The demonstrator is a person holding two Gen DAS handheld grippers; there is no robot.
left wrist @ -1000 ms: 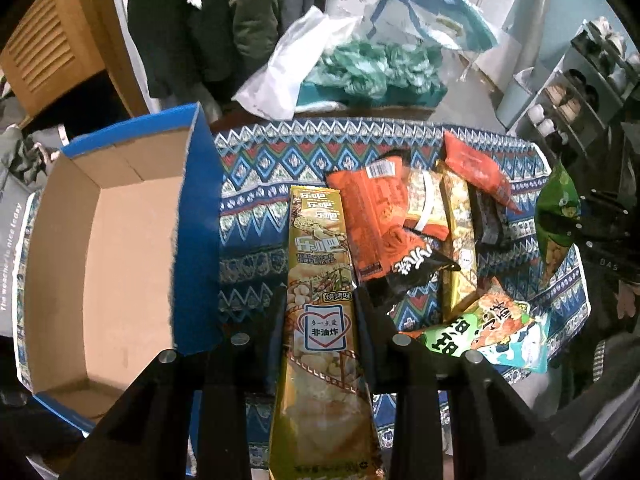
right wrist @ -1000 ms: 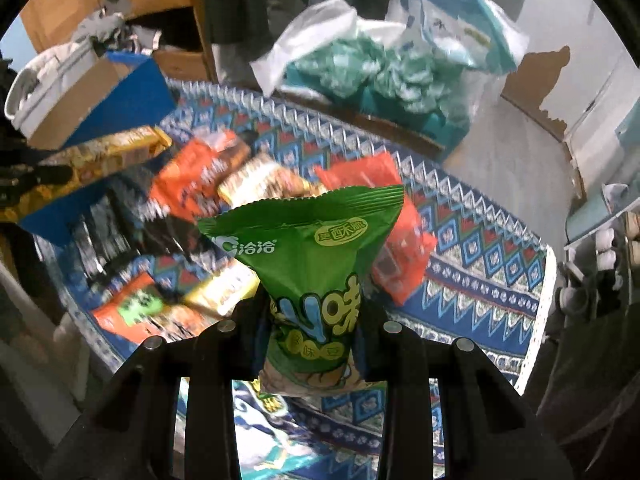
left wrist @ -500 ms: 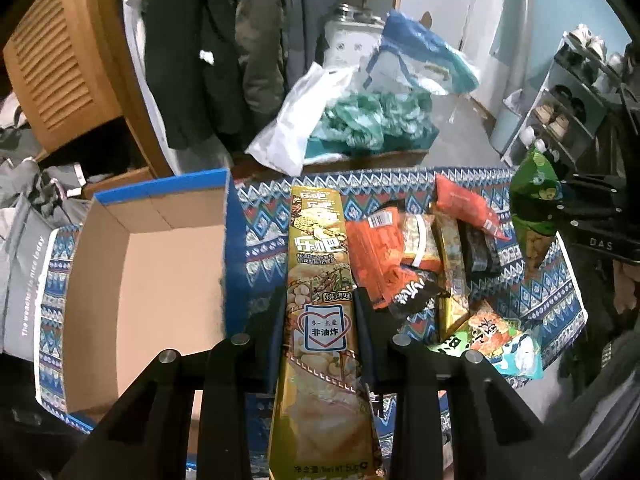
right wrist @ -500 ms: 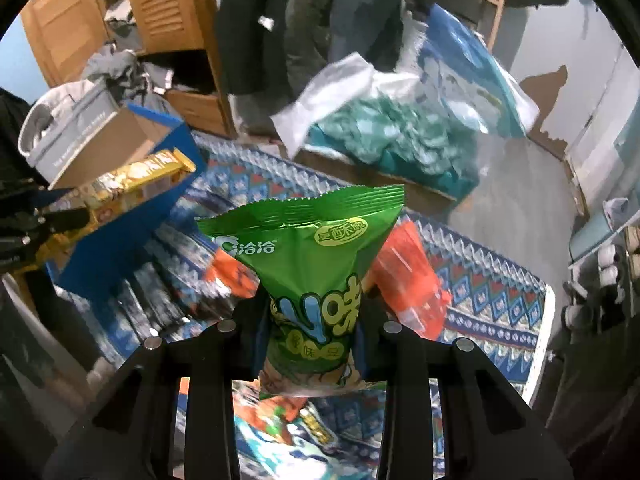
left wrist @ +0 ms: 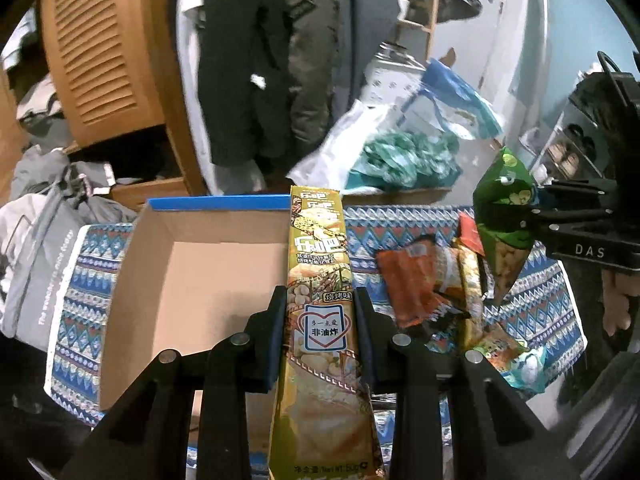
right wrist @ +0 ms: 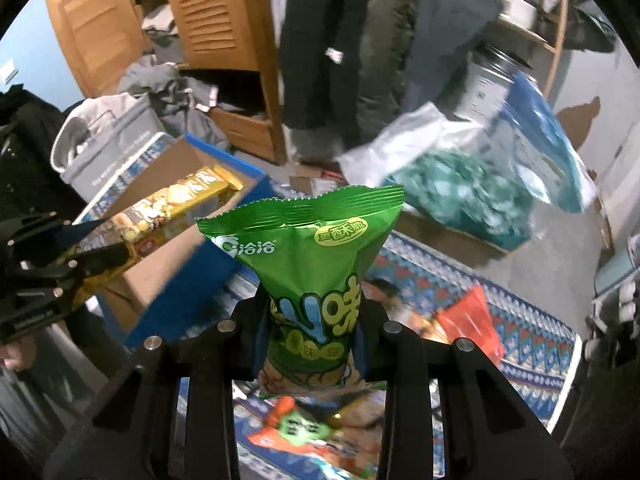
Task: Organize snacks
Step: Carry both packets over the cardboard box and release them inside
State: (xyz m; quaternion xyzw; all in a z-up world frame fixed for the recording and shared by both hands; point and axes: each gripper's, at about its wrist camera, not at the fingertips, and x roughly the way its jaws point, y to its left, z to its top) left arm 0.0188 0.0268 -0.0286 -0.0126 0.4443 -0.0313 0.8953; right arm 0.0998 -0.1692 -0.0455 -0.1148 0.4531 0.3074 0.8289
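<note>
My left gripper [left wrist: 320,312] is shut on a long yellow snack pack [left wrist: 318,256], which sticks out over the right wall of an open cardboard box with blue sides [left wrist: 192,280]. My right gripper [right wrist: 316,320] is shut on a green snack bag [right wrist: 312,248], held upright in the air. In the left wrist view that green snack bag [left wrist: 506,220] hangs at the right, above a heap of loose snack packs [left wrist: 432,284] on the patterned cloth [left wrist: 536,292]. The right wrist view shows the yellow snack pack [right wrist: 160,216] and the box [right wrist: 188,264] at the left.
A grey bag [left wrist: 40,248] lies left of the box. Beyond the table's far edge are a white and teal plastic bag [left wrist: 400,156], hanging coats [left wrist: 260,60] and a wooden louvred door [left wrist: 100,48]. A shoe rack [left wrist: 568,152] stands at the right.
Both grippers have risen with their packs. The left one moved toward the box, whose opening now sits under the yellow pack. The green bag came left, closer to the box.
</note>
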